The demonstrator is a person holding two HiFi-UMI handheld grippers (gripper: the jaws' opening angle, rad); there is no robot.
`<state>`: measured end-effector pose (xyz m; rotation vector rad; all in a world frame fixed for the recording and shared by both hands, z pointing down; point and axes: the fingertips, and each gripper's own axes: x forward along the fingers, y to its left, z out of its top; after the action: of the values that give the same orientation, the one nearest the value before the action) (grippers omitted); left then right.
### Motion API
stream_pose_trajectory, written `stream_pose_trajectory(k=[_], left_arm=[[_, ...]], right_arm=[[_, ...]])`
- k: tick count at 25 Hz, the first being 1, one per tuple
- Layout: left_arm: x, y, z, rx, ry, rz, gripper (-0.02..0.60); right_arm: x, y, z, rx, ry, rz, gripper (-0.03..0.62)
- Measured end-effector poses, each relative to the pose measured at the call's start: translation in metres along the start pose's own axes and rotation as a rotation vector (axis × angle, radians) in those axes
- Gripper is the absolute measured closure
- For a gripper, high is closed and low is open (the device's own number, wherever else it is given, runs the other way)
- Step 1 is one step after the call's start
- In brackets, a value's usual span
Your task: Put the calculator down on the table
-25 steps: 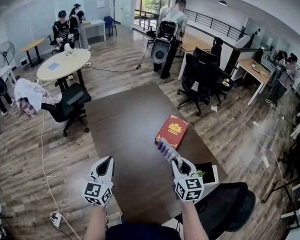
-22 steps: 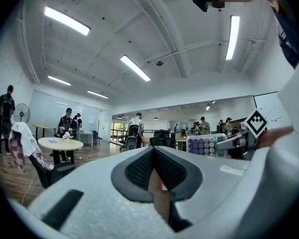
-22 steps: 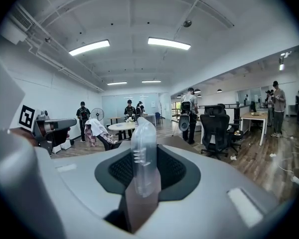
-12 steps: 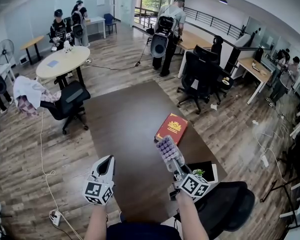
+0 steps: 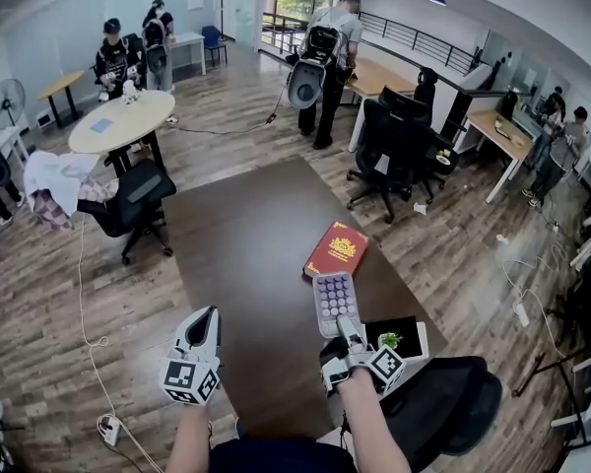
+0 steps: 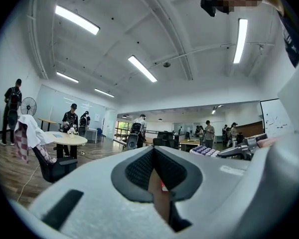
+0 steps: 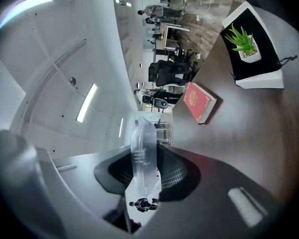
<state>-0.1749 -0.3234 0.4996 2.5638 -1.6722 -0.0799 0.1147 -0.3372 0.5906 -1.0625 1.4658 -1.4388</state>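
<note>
The calculator (image 5: 335,302) is white with purple keys and lies face up, level, just over the dark brown table (image 5: 246,254). My right gripper (image 5: 343,325) is shut on its near end. The right gripper view is rolled sideways: the calculator's pale edge (image 7: 143,151) stands between the pads of the right gripper (image 7: 144,169). My left gripper (image 5: 206,318) hovers at the table's near left with nothing in it. The pads of the left gripper (image 6: 154,156) meet in the left gripper view, where the calculator's keys (image 6: 205,151) show at the right.
A red book (image 5: 337,249) lies on the table just beyond the calculator. A black and white case with a plant picture (image 5: 402,337) sits at the near right edge. A black office chair (image 5: 453,402) stands by that corner. People and desks fill the room behind.
My right gripper has rolled about a quarter turn, so the calculator went from edge-on to face up, and it has sunk toward the table. The left gripper has stayed put.
</note>
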Motion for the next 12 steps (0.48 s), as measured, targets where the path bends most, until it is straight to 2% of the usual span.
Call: stream_pose_trajectory(k=[6, 12], left_arm=[[-0.002, 0.002, 0.002, -0.004, -0.019, 0.004, 0.586], [-0.003, 0.008, -0.001, -0.019, -0.014, 0.017, 0.586]], right_arm=[[0.009, -0.025, -0.002, 0.014, -0.004, -0.020, 0.477], [0.020, -0.102, 0.001, 0.052, -0.032, -0.110, 0.477]])
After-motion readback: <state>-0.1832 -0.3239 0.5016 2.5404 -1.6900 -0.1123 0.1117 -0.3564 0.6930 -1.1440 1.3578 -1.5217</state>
